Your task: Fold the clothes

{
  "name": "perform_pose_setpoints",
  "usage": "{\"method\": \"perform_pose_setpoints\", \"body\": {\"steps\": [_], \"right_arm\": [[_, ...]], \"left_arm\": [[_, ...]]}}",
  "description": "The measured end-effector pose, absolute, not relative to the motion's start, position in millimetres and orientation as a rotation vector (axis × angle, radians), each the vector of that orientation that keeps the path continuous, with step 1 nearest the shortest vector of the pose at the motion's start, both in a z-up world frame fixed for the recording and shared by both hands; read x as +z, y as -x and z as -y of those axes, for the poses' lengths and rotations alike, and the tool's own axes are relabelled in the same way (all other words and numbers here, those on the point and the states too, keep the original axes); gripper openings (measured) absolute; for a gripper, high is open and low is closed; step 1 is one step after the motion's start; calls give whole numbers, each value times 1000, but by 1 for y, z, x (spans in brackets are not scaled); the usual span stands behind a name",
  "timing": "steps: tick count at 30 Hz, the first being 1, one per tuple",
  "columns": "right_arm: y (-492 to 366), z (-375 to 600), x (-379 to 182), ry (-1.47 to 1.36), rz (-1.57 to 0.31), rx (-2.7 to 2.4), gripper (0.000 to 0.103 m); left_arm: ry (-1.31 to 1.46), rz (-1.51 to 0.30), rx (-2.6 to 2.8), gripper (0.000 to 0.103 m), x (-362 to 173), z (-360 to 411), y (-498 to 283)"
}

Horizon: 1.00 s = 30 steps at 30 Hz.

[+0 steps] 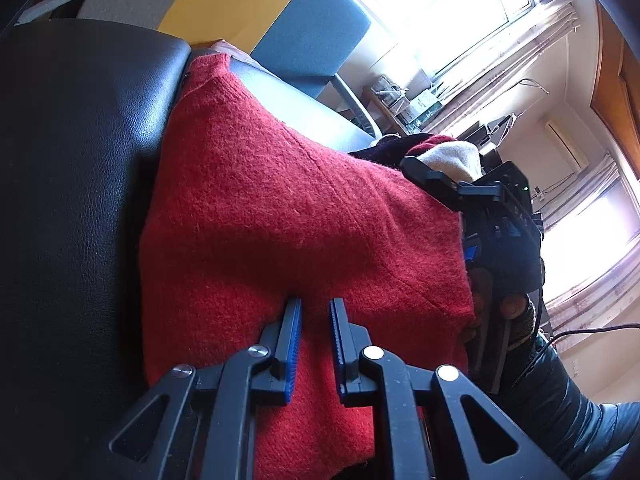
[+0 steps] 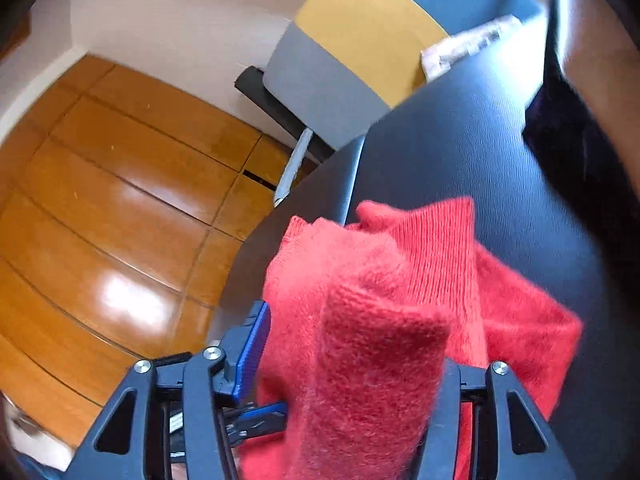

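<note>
A red knitted sweater [image 1: 288,216] lies spread on a black leather surface [image 1: 80,200]. My left gripper [image 1: 315,308] hovers over the sweater's near part, its blue-padded fingers [image 1: 295,344] slightly apart with nothing between them. My right gripper [image 2: 344,344] is shut on a bunched fold of the red sweater [image 2: 372,320], which covers its right finger; the left blue pad [image 2: 252,352] shows beside the cloth. The right gripper also shows in the left wrist view [image 1: 480,208] at the sweater's far right edge.
A chair with grey, yellow and blue panels [image 1: 240,4] stands behind the black surface. Dark and cream clothes [image 1: 444,156] lie beyond the sweater. Wooden floor [image 2: 112,200] lies past the surface's left edge. Bright windows [image 1: 440,0] and a shelf are at the back.
</note>
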State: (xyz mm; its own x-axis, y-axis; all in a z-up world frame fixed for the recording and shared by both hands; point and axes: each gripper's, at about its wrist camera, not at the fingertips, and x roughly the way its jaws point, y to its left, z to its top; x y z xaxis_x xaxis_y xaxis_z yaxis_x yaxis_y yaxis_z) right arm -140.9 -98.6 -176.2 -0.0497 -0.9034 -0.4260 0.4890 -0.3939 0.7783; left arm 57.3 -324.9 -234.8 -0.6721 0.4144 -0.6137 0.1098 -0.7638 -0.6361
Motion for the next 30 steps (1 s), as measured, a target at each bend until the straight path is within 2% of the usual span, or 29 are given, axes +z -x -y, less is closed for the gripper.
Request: {"method": "perform_pose_setpoints", "body": {"steps": [1,2,3,8,9,11,12,14,16,19,25,30], "right_arm": [[142,99,-178,-1155,526,-1669,66],[143,99,-178,-1161,523,-1680,81],[144,98,-178,-1157,523,-1696,86],[145,86,-169,-1082,527,-1785,88],[145,87,-167,-1069,515,-1775,86],[144,88,-160,-1045,490,-1764,66],[144,88,-157,-1034,490,-1769,59],[146,88,-154,-1028,484,-1790,30],[146,91,-153,-1041,444,-1806,14],[143,94,-151,-1058,370,-1831,12],[134,82,-116,-932,353,-1855,10],[139,63,-118,-907,370,-1882,10]], "left_arm": [[1178,982,2536,13,-235,324,-57],[1181,978,2537,13,-235,323,-57],[1182,974,2538,13,-235,323,-57],[1190,968,2535,13,-236,322,-56],[1191,967,2535,13,-236,322,-56],[1192,965,2536,13,-236,324,-55],[1192,960,2539,13,-236,325,-56],[1192,926,2563,13,-232,322,-55],[1192,911,2589,14,-225,321,-56],[1132,889,2652,17,-209,325,-61],[1012,832,2700,19,-183,322,-59],[1162,747,2609,20,-204,301,-39]]}}
